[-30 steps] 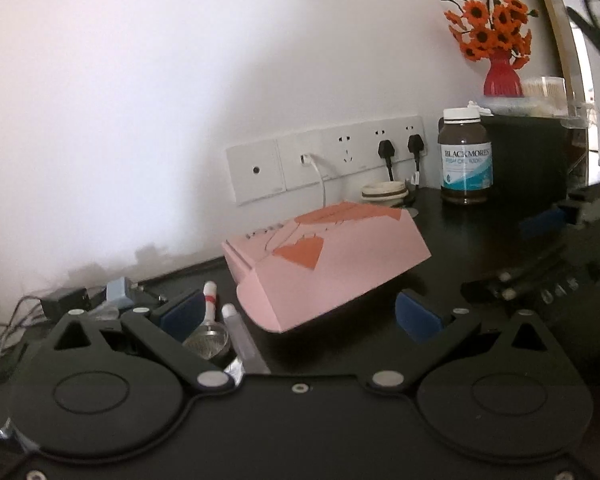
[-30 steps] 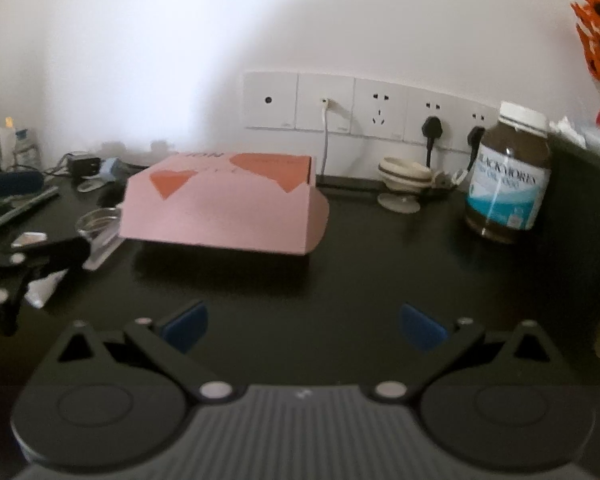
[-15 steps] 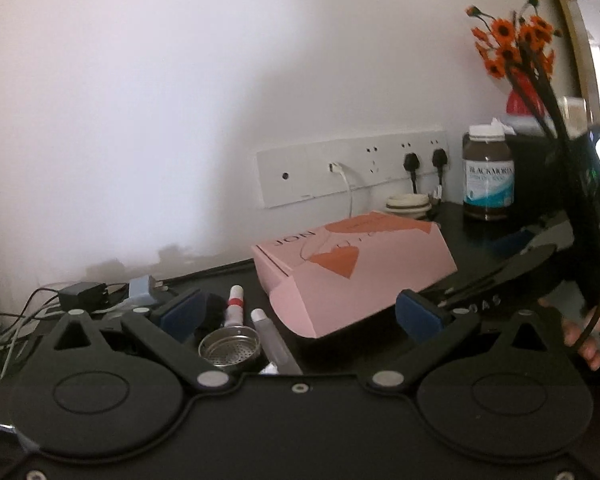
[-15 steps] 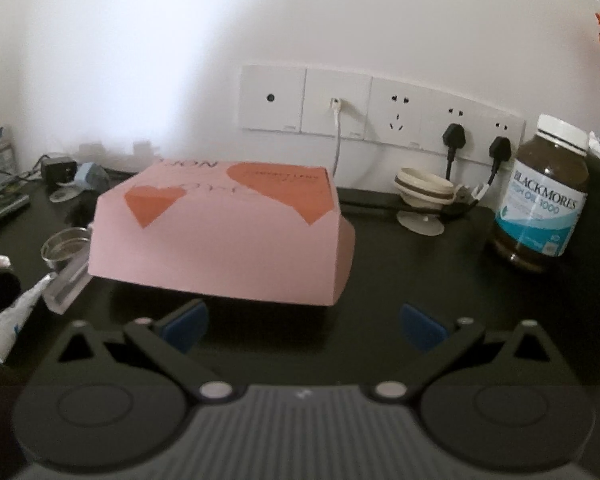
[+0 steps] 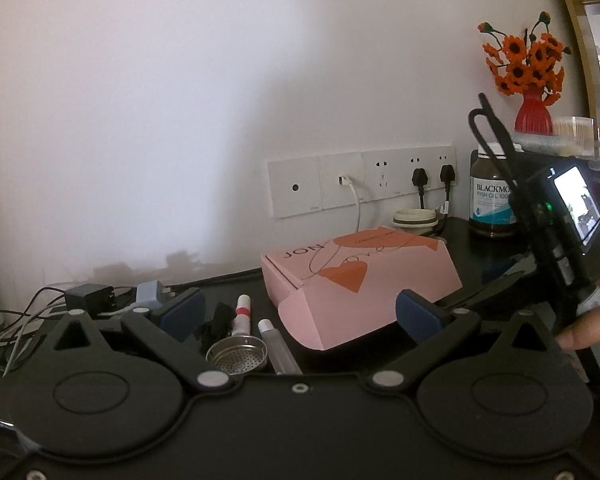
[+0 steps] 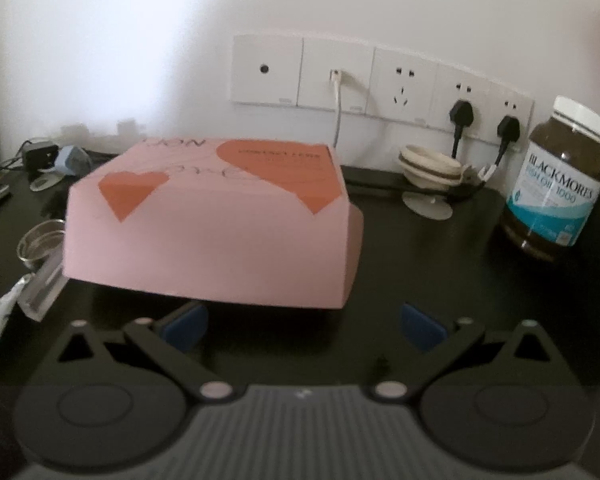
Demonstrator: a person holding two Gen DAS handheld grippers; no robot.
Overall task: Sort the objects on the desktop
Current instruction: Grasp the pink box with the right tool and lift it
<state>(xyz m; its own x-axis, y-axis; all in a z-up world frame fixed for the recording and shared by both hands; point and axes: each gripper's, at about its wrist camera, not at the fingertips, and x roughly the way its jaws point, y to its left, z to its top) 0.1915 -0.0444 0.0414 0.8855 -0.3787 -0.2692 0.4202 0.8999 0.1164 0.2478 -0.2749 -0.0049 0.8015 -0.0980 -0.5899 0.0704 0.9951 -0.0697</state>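
While I hold both grippers low over the dark desk [image 6: 420, 264], the writing I can read best is on the brown bottle [image 6: 556, 184]: "BLACKMORES" and "FISH OIL 1000" on a blue and white label, under a white cap. It stands at the right, near the wall sockets [image 6: 376, 80].

On the pink box [image 6: 216, 220] I make out "JON" through my left camera, plus a looping script line and orange heart shapes; the small print on the larger heart is too blurred to read. That box lies closed in the middle of the desk, just ahead of my right gripper [image 6: 304, 326], whose blue pads stand released and wide apart with nothing between them, its left pad close under the box's front edge.

My left gripper [image 5: 298, 316] is likewise spread and empty. Between its pads I see a small metal strainer cup [image 5: 237, 354], which looks empty, a clear tube [image 5: 278, 346] touching its right side, and a white tube with a red band [image 5: 242, 314] behind it.

A red vase [image 5: 533, 114] holds orange flowers at the far right. A hand [image 5: 592, 318] is cut off by the frame edge beside the right gripper's body, which partly hides the bottle's label. A black charger [image 5: 90, 300] and tangled cables sit at the left.
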